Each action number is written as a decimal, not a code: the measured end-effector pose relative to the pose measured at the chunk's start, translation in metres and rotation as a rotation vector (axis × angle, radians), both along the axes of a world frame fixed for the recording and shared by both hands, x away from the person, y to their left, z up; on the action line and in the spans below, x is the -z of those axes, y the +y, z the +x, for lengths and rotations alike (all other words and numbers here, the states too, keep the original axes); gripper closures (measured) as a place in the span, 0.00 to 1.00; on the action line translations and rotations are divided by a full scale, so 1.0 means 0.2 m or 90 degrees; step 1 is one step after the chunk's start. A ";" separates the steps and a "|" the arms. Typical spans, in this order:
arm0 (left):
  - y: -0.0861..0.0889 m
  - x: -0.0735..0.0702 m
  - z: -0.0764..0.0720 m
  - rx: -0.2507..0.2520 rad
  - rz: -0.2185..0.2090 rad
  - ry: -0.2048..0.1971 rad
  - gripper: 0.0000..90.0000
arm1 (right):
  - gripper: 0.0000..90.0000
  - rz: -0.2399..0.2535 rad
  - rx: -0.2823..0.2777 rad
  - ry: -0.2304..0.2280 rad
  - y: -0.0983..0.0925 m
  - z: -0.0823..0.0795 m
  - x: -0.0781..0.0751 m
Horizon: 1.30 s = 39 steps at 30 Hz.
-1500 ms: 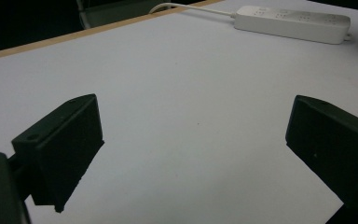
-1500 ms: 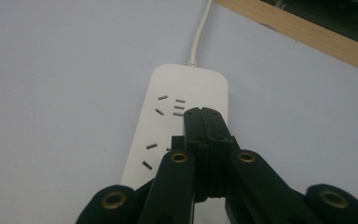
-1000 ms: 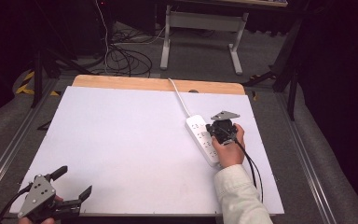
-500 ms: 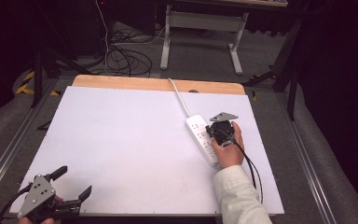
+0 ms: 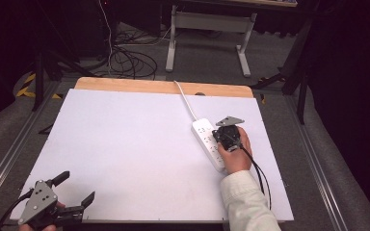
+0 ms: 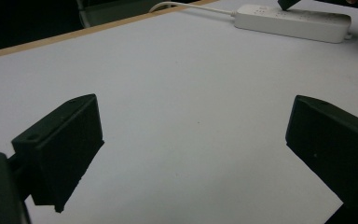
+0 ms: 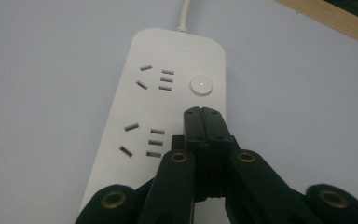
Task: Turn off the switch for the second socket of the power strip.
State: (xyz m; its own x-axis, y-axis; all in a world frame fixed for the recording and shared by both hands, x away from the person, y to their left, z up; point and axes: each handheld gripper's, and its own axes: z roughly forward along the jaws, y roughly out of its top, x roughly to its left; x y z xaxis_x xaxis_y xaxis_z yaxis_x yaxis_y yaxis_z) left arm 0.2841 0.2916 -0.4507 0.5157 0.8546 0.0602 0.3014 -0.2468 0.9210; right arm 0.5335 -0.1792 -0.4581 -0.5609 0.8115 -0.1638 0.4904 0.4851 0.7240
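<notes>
Right claw (image 7: 203, 112) clenched, empty, over white power strip (image 7: 168, 116).
Tips just short of round button (image 7: 201, 85); left claw (image 5: 72, 190) released at desk (image 5: 125, 144) corner.

The white power strip (image 5: 209, 143) lay flat on the right half of the table, running diagonally from far-left to near-right, sockets facing up. Its round switch (image 7: 201, 85) sat near the far end, where its white cord (image 5: 185, 98) led toward the far edge.
</notes>
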 end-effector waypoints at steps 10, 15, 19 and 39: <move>0.00 0.00 0.00 0.001 0.003 -0.001 0.05 | 1.00 0.005 0.001 -0.001 0.00 0.00 0.01; 0.00 0.00 0.00 0.001 0.003 -0.001 0.05 | 1.00 0.010 0.001 0.002 -0.01 0.00 0.01; 0.00 0.00 0.00 0.001 0.003 -0.001 0.05 | 1.00 0.009 0.003 0.003 0.00 0.00 0.01; 0.00 0.00 -0.01 0.002 0.003 -0.003 0.05 | 1.00 0.026 0.005 -0.003 0.01 -0.01 0.02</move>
